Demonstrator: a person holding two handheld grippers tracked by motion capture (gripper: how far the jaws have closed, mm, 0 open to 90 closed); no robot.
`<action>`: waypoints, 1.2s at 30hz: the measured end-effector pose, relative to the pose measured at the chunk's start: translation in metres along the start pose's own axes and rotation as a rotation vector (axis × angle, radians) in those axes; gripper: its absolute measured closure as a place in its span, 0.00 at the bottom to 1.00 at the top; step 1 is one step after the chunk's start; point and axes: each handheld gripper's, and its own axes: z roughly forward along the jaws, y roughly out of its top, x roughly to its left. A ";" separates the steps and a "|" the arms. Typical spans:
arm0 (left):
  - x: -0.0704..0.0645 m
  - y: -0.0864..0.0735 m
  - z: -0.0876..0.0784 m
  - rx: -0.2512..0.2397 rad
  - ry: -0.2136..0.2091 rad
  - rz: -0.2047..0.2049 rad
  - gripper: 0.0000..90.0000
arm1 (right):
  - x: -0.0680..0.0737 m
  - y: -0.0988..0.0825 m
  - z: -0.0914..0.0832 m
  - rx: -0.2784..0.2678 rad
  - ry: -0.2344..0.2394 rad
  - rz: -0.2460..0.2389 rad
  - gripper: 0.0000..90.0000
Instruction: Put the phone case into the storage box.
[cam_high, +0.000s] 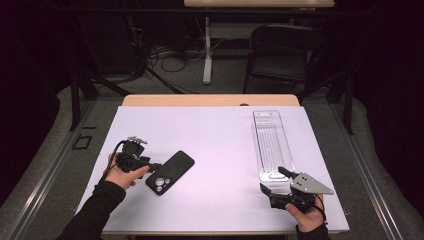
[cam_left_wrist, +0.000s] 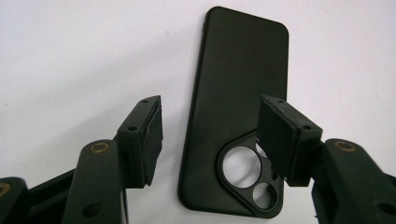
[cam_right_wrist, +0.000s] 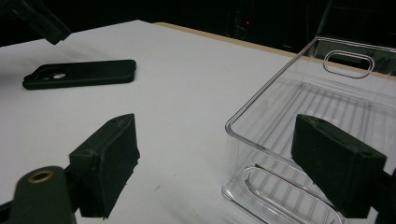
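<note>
A: Phone case (cam_high: 170, 171), black, flat on the white worktop (cam_high: 220, 150); long axis runs away from the left tool (cam_high: 156, 165), camera-cutout end nearest it.

B: Left tool's jaws stand apart, straddling that end without touching. Right tool (cam_high: 272, 182), open, sits beside the clear tray (cam_high: 271, 145), well apart.

One camera overhead, two riding low on the jaws.

From above and behind we look forward and down over the whole white surface (cam_high: 220, 130). Our left gripper view sits close over the black phone case (cam_left_wrist: 238, 107), looking steeply down past its own jaws. Our right gripper view skims low across the surface, the clear tray (cam_right_wrist: 303, 116) near at hand, and it shares that same case (cam_right_wrist: 79, 73) farther off with the other two.
</note>
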 end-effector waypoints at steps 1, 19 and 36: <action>-0.001 0.001 -0.001 0.004 0.006 0.011 0.46 | 0.000 0.000 0.000 0.000 0.001 -0.001 0.16; -0.014 0.016 -0.003 0.080 -0.036 0.038 0.17 | 0.000 0.000 0.000 -0.003 0.000 -0.003 0.16; -0.021 0.032 -0.003 0.126 -0.018 0.081 0.00 | 0.000 0.000 0.000 -0.004 0.002 -0.004 0.16</action>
